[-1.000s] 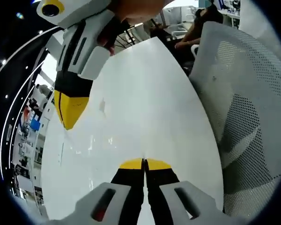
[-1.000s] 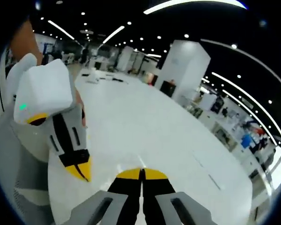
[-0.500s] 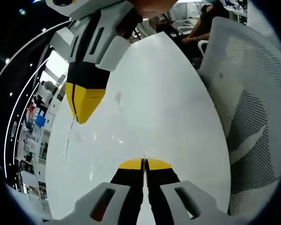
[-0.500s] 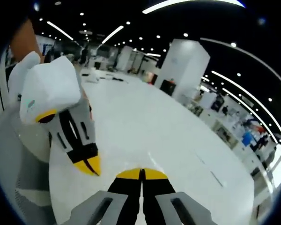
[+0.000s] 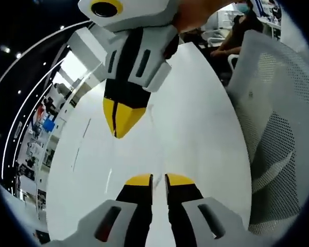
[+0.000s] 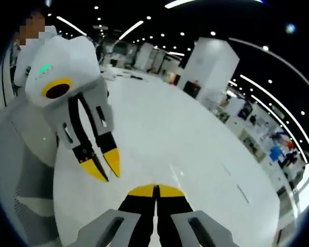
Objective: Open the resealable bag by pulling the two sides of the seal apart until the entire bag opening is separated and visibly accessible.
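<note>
Resealable bag [image 5: 92, 154]: clear film, very hard to pick out; in the left gripper view it reads only as faint straight creases and glints on the white table [image 5: 195, 134], lying between the two gripper tips and a little to the left of them. Whether either gripper is actually touching the film I cannot tell. Left gripper [image 5: 158, 179]: its yellow-tipped jaws stand slightly apart, a narrow strip of table showing between them, nothing seen in the gap. The right gripper view shows the same tool [image 6: 104, 167] coming in from the left, tips pointing down at the table with a small split between them. Right gripper [image 5: 121, 121]: comes down from the top of the left gripper view, held by a hand [image 5: 195, 15], its yellow tips pressed into a single point just above the table. In its own view the right gripper [image 6: 155, 189] has its jaws together, only a thin seam between them; any film pinched there is too clear to make out. The two tips are near each other, not touching. White mesh chair [image 5: 278, 128] stands against the table edge. A seated person [image 5: 237, 31] is beyond the far end of the table. White pillar [image 6: 211, 67] and rows of ceiling lights [image 6: 131, 30] in the hall behind.
</note>
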